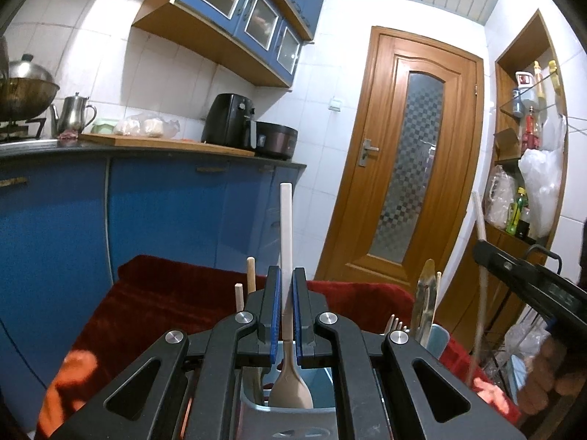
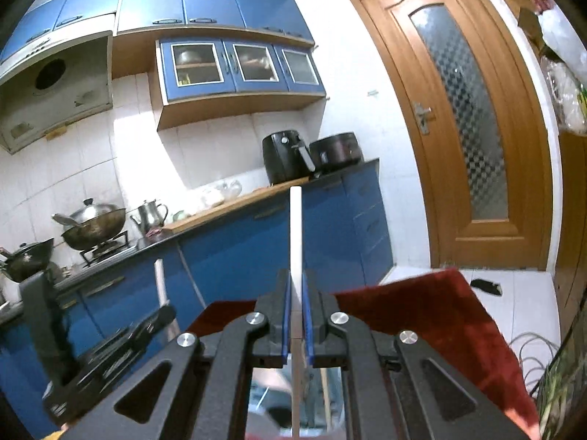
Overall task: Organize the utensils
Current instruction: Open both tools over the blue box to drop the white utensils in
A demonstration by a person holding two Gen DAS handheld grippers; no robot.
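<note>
Here, left hand-held gripper (image 1: 287, 313) clamping upright beige plastic spoon (image 1: 290, 385) over grey-blue plastic utensil holder (image 1: 293, 416), bowl down for insertion; right hand-held gripper (image 2: 297, 324) clamping white flat-handled utensil (image 2: 296, 242) likewise.

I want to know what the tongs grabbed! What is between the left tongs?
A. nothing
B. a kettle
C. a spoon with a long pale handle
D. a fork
C: the left tongs are closed on the pale handle of a spoon, whose bowl hangs down over a blue-grey holder.
</note>
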